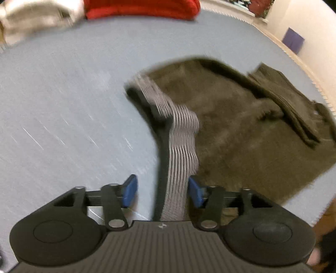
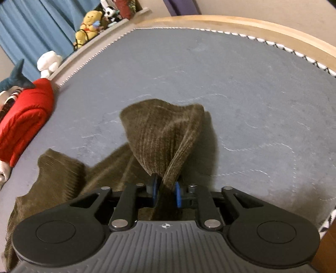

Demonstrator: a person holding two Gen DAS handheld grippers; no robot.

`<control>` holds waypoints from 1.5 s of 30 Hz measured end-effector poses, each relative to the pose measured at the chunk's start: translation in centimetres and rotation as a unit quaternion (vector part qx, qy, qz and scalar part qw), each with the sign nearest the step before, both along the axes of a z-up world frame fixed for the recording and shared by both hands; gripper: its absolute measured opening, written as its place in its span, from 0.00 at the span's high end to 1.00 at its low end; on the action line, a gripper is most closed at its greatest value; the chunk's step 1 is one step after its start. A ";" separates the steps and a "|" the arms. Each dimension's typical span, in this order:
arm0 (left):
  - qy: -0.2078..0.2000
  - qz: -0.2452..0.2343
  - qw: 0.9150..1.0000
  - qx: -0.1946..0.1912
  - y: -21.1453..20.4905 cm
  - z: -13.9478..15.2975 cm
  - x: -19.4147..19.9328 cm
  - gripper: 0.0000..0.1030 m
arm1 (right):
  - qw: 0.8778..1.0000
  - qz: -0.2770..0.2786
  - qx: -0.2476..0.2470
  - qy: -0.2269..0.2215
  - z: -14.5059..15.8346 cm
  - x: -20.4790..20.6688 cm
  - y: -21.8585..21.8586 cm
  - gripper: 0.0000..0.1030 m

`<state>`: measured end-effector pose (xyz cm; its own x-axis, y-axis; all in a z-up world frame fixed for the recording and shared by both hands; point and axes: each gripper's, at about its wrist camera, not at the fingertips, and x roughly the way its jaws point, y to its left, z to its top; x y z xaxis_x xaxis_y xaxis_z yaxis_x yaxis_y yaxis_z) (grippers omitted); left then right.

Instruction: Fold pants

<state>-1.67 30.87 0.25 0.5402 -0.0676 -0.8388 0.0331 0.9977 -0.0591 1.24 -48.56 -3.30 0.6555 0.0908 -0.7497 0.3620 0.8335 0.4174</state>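
Across the grey-blue mattress (image 2: 241, 88), olive corduroy pants (image 1: 241, 134) lie crumpled toward its wood-framed edge, well apart from a red garment (image 1: 142, 8) at the far edge. Their ribbed grey waistband (image 1: 180, 147) runs up between the blue pads (image 1: 130, 190) of the left gripper (image 1: 162, 189), whose jaws stand spread, not pressing it. The right gripper (image 2: 166, 192) pinches a raised fold of the pants.
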 end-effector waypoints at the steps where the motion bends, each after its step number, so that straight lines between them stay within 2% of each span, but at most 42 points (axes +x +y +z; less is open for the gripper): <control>1: -0.018 0.008 1.000 0.017 -0.3 1.0 -0.1 0.31 | 1.000 0.000 0.002 0.001 -0.1 -0.2 -0.1 0.80; 3: -0.051 0.026 0.997 0.045 -1.1 3.0 -0.5 0.23 | 1.000 0.006 -0.002 0.001 -0.2 -0.3 -0.2 0.81; 4: -0.063 0.031 0.996 0.052 -1.6 4.0 -0.5 0.21 | 1.000 0.011 -0.008 0.001 -0.2 -0.4 -0.2 0.84; 6: -0.078 0.038 0.995 0.058 -2.8 5.2 -0.6 0.21 | 0.999 0.023 -0.022 -0.003 0.0 -0.5 -0.1 0.91; 8: -0.097 0.032 0.993 0.066 -4.5 6.1 -0.8 0.21 | 1.000 0.002 -0.029 -0.006 0.5 -1.1 -0.7 0.92; 10: -0.104 0.010 0.992 0.065 -6.8 6.3 -0.7 0.21 | 0.999 -0.033 -0.005 -0.009 0.9 -2.1 -1.8 0.93; 12: -0.111 -0.025 0.992 0.061 -9.5 6.7 -0.4 0.21 | 0.998 -0.061 0.003 0.007 1.0 -2.9 -2.8 0.93; 15: -0.109 -0.114 0.986 0.051 -14.5 6.6 -0.7 0.21 | 0.995 -0.084 0.012 0.047 0.5 -4.6 -3.8 0.93; 17: -0.102 -0.187 0.976 0.039 -18.3 6.7 -1.5 0.21 | 0.995 -0.074 0.011 0.072 0.1 -5.2 -3.7 0.93; 19: -0.099 -0.253 0.962 0.035 -21.7 6.6 -2.4 0.21 | 0.995 -0.054 0.013 0.078 0.3 -5.6 -3.7 0.90; 21: -0.111 -0.315 0.942 0.026 -24.7 6.0 -3.5 0.21 | 0.996 -0.059 0.024 0.057 0.8 -5.8 -4.0 0.84; 22: -0.112 -0.337 0.935 0.018 -25.9 5.3 -3.7 0.21 | 0.996 -0.077 0.035 0.036 1.2 -6.2 -4.7 0.75; 23: -0.114 -0.346 0.931 0.013 -26.6 4.4 -3.8 0.21 | 0.994 -0.093 0.047 0.022 1.4 -6.8 -5.7 0.69; 24: -0.115 -0.350 0.930 0.008 -27.3 3.2 -3.7 0.21 | 0.991 -0.116 0.063 0.008 1.3 -7.1 -6.6 0.58; 25: -0.110 -0.350 0.930 0.004 -27.9 2.1 -3.3 0.22 | 0.987 -0.139 0.077 0.000 1.0 -7.3 -7.5 0.56; 26: -0.089 -0.352 0.932 0.010 -28.7 0.5 -2.4 0.24 | 0.984 -0.155 0.087 -0.002 0.6 -7.3 -8.3 0.56; 27: -0.067 -0.358 0.931 0.032 -29.6 -0.5 -1.8 0.37 | 0.981 -0.168 0.097 -0.002 0.0 -7.3 -8.9 0.56; 28: -0.074 -0.373 0.924 0.043 -30.4 -1.0 -1.6 0.40 | 0.978 -0.180 0.108 -0.001 -0.7 -7.2 -9.5 0.56; 29: -0.084 -0.395 0.914 0.033 -30.6 -1.2 -1.7 0.40 | 0.975 -0.188 0.119 0.001 -1.3 -7.0 -10.0 0.56; 30: -0.075 -0.411 0.908 0.026 -30.8 -1.6 -1.6 0.40 | 0.972 -0.194 0.130 0.001 -2.0 -6.8 -10.4 0.56; 31: -0.063 -0.422 0.904 0.027 -31.0 -2.1 -1.4 0.40 | 0.970 -0.197 0.144 -0.003 -2.7 -6.4 -10.7 0.56; 32: -0.062 -0.427 0.902 0.031 -31.1 -2.7 -1.3 0.40 | 0.968 -0.199 0.155 -0.006 -3.1 -6.0 -11.1 0.56; 35: -0.061 -0.455 0.888 0.028 -31.4 -3.6 -1.2 0.40 | 0.959 -0.211 0.188 -0.023 -4.1 -5.0 -11.5 0.56; 37: -0.051 -0.466 0.883 0.025 -31.1 -4.5 -1.6 0.40 | 0.955 -0.216 0.199 -0.033 -4.4 -4.3 -11.7 0.57; 38: -0.046 -0.471 0.880 0.036 -31.5 -5.2 -1.6 0.40 | 0.955 -0.216 0.200 -0.035 -4.6 -3.6 -11.8 0.57; 39: -0.046 -0.473 0.878 0.051 -31.8 -5.9 -1.5 0.40 | 0.956 -0.212 0.201 -0.037 -4.7 -3.4 -12.0 0.67; 40: -0.051 -0.476 0.876 0.062 -32.0 -6.6 -1.5 0.37 | 0.957 -0.209 0.199 -0.040 -4.7 -3.1 -12.0 0.85; 41: -0.056 -0.476 0.876 0.059 -31.8 -6.6 -1.5 0.38 | 0.957 -0.212 0.191 -0.045 -4.6 -3.0 -12.1 0.87; 42: -0.055 -0.475 0.876 0.057 -31.8 -6.5 -1.4 0.43 | 0.957 -0.220 0.182 -0.052 -4.2 -3.2 -12.1 0.87; 43: -0.057 -0.472 0.878 0.059 -31.8 -6.4 -1.3 0.62 | 0.955 -0.231 0.173 -0.063 -3.7 -3.5 -12.2 0.88; 44: -0.057 -0.471 0.878 0.062 -31.6 -6.1 -1.2 0.72 | 0.954 -0.246 0.158 -0.073 -3.0 -4.1 -12.3 0.89; 45: -0.055 -0.472 0.878 0.059 -31.5 -5.8 -1.0 0.88 | 0.952 -0.265 0.130 -0.078 -2.1 -4.6 -12.1 0.90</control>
